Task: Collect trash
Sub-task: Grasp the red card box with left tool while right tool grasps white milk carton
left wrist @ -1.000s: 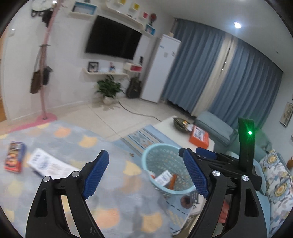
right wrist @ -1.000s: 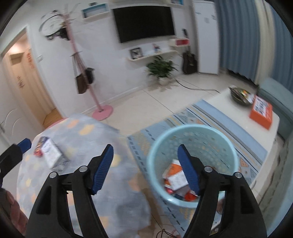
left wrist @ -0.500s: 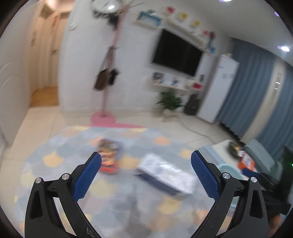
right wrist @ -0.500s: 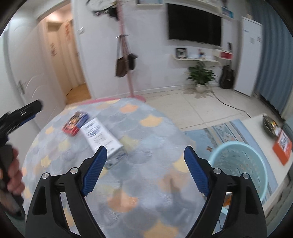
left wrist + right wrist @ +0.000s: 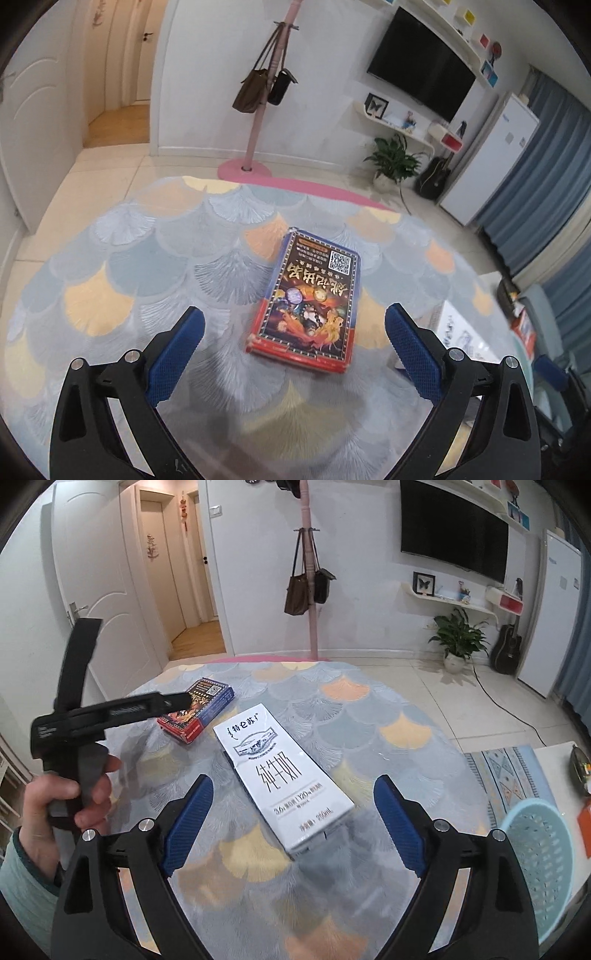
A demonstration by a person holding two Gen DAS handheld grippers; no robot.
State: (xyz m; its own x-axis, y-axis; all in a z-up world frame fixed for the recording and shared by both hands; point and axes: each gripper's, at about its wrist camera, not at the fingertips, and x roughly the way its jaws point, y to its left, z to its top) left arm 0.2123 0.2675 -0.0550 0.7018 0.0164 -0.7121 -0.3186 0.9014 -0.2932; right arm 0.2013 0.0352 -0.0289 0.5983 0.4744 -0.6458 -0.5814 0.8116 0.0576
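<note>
Left gripper (image 5: 293,341), jaws spread wide and empty, hangs over a red-and-blue box (image 5: 308,301) lying flat on the round table (image 5: 147,266). Right gripper (image 5: 293,821), jaws opening with nothing pressed between them, points at a white milk carton (image 5: 282,779) lying beside that box; a blue basket (image 5: 539,845) stands right of the table.

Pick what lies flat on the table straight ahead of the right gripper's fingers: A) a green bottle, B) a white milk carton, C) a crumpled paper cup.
B: the white milk carton lies flat on the table, ahead of the empty right gripper.
</note>
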